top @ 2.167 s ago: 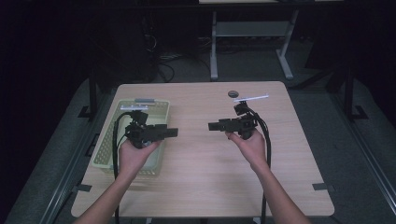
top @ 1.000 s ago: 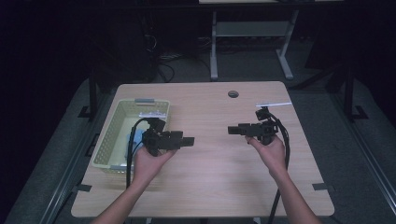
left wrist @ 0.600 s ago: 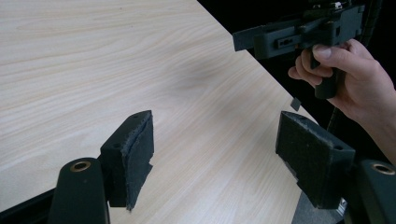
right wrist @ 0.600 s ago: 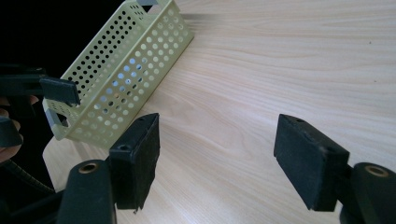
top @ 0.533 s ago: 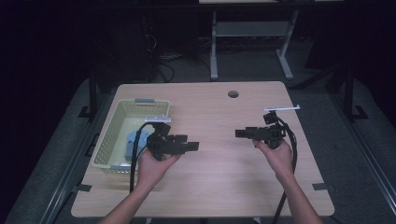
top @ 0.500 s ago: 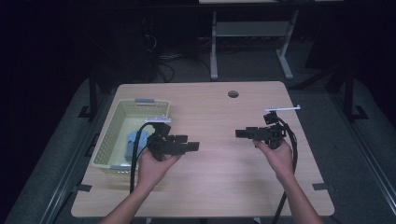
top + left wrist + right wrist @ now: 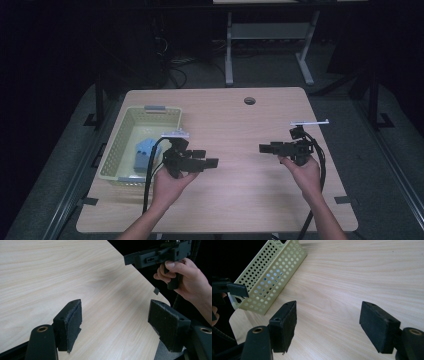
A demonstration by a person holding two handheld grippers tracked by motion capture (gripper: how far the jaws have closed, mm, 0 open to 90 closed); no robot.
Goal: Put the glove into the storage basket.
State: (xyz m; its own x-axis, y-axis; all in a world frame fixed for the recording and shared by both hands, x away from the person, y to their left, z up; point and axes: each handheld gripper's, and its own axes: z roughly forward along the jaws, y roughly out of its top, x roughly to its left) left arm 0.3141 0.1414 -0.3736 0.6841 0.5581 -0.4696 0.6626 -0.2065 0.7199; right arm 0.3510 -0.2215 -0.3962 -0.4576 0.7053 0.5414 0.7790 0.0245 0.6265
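Observation:
My left gripper (image 7: 212,162) hovers over the wooden table (image 7: 235,125) just right of the pale green basket (image 7: 116,146), pointing right. Its jaws stand wide apart with nothing between them (image 7: 115,322). My right gripper (image 7: 264,148) is held over the right half of the table, pointing left toward the other one, open and empty (image 7: 328,322). A blue object (image 7: 143,153) lies inside the basket. In the left gripper view the right gripper (image 7: 150,257) and its hand (image 7: 190,282) show at the top right.
The perforated basket wall (image 7: 270,275) shows at the upper left of the right gripper view. A round hole (image 7: 249,100) sits near the table's far edge. A metal stand (image 7: 265,35) and cables lie on the dark floor beyond the table.
Both hands have drawn back toward the near side. The left gripper moved right, off the basket; the right gripper moved right and nearer. Both stayed open.

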